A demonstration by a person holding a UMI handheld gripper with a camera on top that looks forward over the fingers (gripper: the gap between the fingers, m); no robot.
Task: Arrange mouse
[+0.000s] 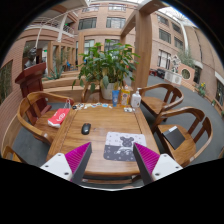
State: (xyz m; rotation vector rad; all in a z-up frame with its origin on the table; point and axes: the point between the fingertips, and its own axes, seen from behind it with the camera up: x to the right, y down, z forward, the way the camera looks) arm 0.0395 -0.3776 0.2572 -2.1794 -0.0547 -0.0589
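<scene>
A small black mouse [86,128] lies on the wooden table [105,122], left of centre. A grey and white mouse mat [122,146] with a dark cartoon figure lies near the table's front edge, to the right of the mouse. My gripper [112,162] hovers over the front edge of the table, well short of the mouse. Its two fingers with magenta pads [76,160] stand wide apart and hold nothing. The near part of the mat lies between them.
Wooden chairs stand around the table [40,105] [165,98] [190,135]. A red item [59,116] lies on the left chair. A large potted plant [105,65], bottles [116,97] and small clutter stand at the table's far end. Buildings rise behind.
</scene>
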